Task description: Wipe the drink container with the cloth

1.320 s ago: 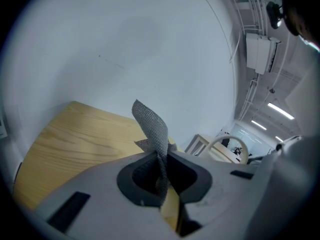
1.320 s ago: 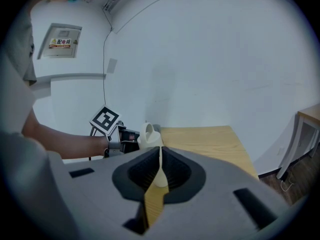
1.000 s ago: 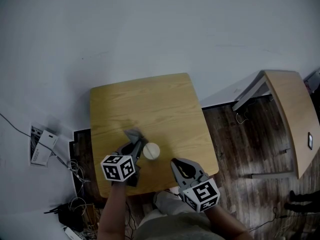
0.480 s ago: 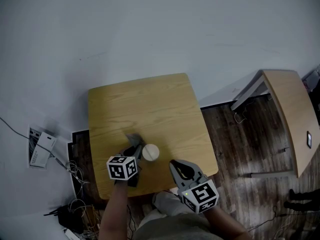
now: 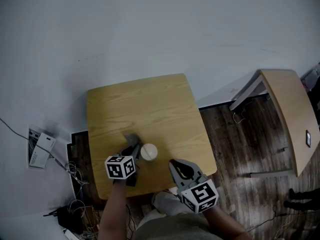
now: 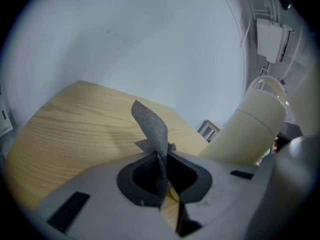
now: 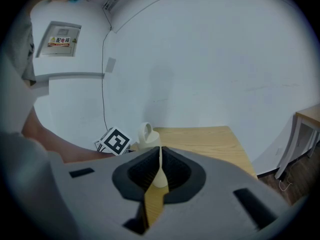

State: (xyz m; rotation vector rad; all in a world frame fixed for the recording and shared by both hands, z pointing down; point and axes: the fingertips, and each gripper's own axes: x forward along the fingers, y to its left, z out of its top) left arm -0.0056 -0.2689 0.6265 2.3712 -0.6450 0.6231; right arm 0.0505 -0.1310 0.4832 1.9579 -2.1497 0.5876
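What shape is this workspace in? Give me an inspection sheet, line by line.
Surface: square wooden table.
Job's things: cream drink container upright near the front edge; grey mesh cloth beside it, contact unclear.
Clutter: nothing seen on the table.
Grippers: left gripper shut on the cloth; right gripper shut, empty, at the table's near right edge.
Cables: tangle on the floor left of the table, near a white box.
Surroundings: second wooden table to the right; dark plank floor.
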